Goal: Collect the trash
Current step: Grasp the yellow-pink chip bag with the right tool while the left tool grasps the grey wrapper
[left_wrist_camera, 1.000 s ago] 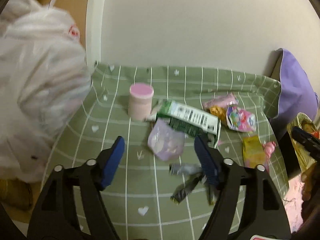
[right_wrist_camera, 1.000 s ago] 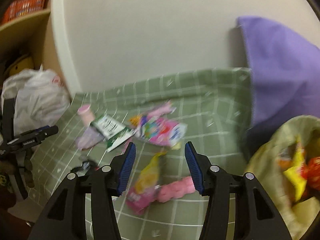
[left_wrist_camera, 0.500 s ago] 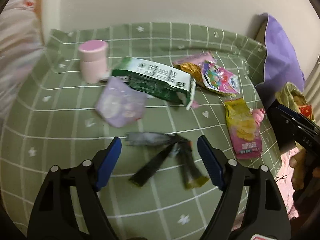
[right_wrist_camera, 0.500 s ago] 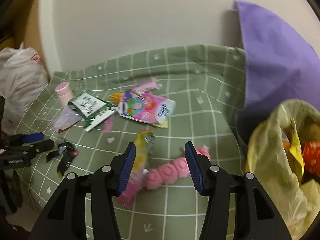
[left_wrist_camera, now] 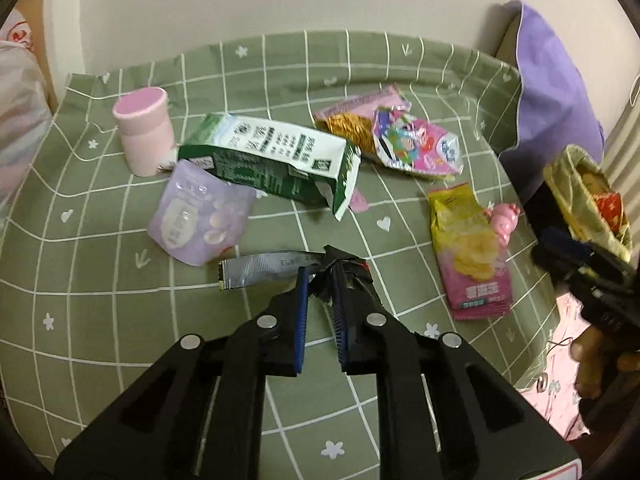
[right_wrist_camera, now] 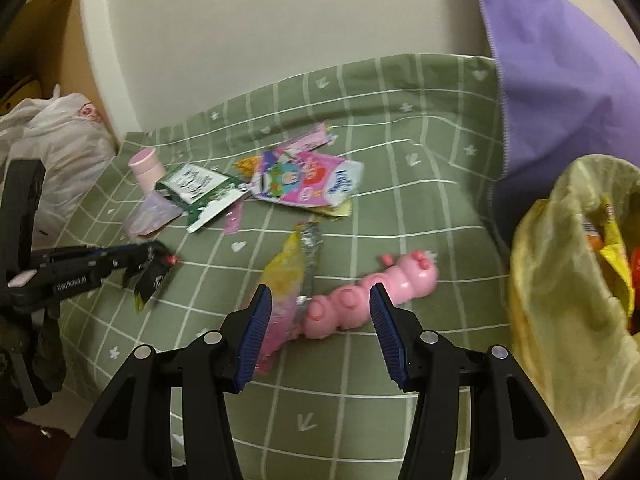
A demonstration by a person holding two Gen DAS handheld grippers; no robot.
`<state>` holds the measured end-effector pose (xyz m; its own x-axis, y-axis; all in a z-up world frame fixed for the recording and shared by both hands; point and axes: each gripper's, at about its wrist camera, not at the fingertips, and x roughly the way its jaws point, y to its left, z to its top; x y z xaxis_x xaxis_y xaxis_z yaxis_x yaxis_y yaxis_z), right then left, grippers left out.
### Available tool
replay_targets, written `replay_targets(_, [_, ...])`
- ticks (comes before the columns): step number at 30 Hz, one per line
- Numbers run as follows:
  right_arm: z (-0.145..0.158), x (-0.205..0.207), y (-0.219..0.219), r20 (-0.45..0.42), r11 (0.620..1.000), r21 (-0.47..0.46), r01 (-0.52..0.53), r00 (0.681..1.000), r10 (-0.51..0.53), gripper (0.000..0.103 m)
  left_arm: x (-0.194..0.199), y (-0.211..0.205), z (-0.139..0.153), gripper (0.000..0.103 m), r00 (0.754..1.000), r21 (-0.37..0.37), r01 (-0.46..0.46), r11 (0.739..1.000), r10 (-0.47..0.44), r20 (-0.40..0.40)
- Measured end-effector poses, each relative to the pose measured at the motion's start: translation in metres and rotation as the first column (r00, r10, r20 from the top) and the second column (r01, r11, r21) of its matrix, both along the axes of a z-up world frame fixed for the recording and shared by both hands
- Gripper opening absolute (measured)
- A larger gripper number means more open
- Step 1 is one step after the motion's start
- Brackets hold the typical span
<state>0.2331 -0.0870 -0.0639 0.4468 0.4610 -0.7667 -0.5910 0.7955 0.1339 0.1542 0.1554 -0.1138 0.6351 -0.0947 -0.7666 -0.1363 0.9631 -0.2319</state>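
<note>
Left gripper (left_wrist_camera: 320, 280) closing on dark crumpled wrapper (left_wrist_camera: 344, 270), pads apparently already pinching it, on green checked cloth (left_wrist_camera: 120, 320). Right gripper (right_wrist_camera: 320, 300) spread wide, hovering over pink caterpillar toy (right_wrist_camera: 376, 292) beside yellow-pink snack packet (right_wrist_camera: 286, 276).

Matte black plastic two-finger grippers

Left gripper (left_wrist_camera: 320, 276) and right gripper (right_wrist_camera: 318, 300) show ribbed blue finger pads (right_wrist_camera: 256, 330), silver screws; white lettering at nine o'clock.
</note>
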Motion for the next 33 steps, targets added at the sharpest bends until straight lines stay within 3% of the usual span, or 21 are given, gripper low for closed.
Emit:
replay_targets(4, [-0.006,0.007,0.012,-0.019,0.999,0.002,-0.04,0.999,0.04,0.048,-0.01,0.008,0.01,0.011,0.999,0.0,-0.024,1.0,0.024,0.025])
replay_targets(10, [-0.035,0.028,0.029,-0.115,0.997,-0.033,-0.068,0.991,0.063,0.042,-0.025,0.018,0.017,0.011,0.998,0.009,-0.051,0.999,0.05,0.038])
replay_targets(13, [-0.037,0.028,0.034,-0.105,0.996,-0.043,-0.076,0.992,0.071,0.034,-0.03,0.022,0.018,0.011,0.997,0.009,-0.063,0.998,0.063,0.034])
replay_targets(14, [-0.037,0.027,0.036,-0.105,0.995,-0.044,-0.084,0.991,0.079,0.022,-0.03,0.023,0.018,0.011,0.997,0.009,-0.067,0.998,0.067,0.032])
replay_targets(17, [-0.029,0.023,0.038,-0.094,0.993,-0.035,-0.112,0.99,0.109,0.01,-0.034,0.025,0.021,0.011,0.997,0.01,-0.076,0.997,0.076,0.031])
replay_targets(25, [0.01,0.02,0.025,-0.054,0.99,0.076,-0.116,0.991,0.12,0.008,-0.033,0.025,0.04,0.011,0.994,0.012,-0.07,0.997,0.069,0.081])
replay_targets(33, [0.018,0.012,0.012,-0.01,0.996,0.058,-0.069,0.998,0.07,0.008,-0.023,0.014,0.047,0.011,0.995,0.021,-0.022,1.0,0.019,0.096])
